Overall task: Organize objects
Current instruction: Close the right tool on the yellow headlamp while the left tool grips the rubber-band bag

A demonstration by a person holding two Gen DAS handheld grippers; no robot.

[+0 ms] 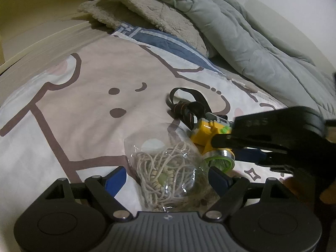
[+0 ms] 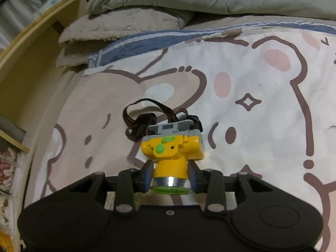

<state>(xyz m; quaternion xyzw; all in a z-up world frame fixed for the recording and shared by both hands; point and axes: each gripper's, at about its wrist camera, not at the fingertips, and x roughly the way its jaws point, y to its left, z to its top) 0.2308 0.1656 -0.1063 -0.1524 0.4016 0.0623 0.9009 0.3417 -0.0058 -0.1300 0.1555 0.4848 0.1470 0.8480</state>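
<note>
A clear plastic bag of beige cord (image 1: pixel 166 168) lies on the bear-print bedsheet (image 1: pixel 84 109). My left gripper (image 1: pixel 168 178) is closed around it, a blue pad against each side. Just right of the bag is a yellow headlamp (image 1: pixel 208 130) with green buttons and a black strap (image 1: pixel 184 107). My right gripper (image 1: pixel 226 149) reaches in from the right and holds it. In the right wrist view, the right gripper (image 2: pixel 170 174) has its blue pads (image 2: pixel 147 174) pressed on the headlamp's yellow barrel (image 2: pixel 168 147), silver lens rim toward the camera. The strap (image 2: pixel 142 121) trails behind.
A grey quilt (image 1: pixel 241 33) and a fluffy beige blanket (image 1: pixel 147 12) are piled at the far end of the bed. A wooden bed frame and shelf (image 2: pixel 31 52) run along the left. The sheet (image 2: pixel 262 115) to the right of the headlamp is bare.
</note>
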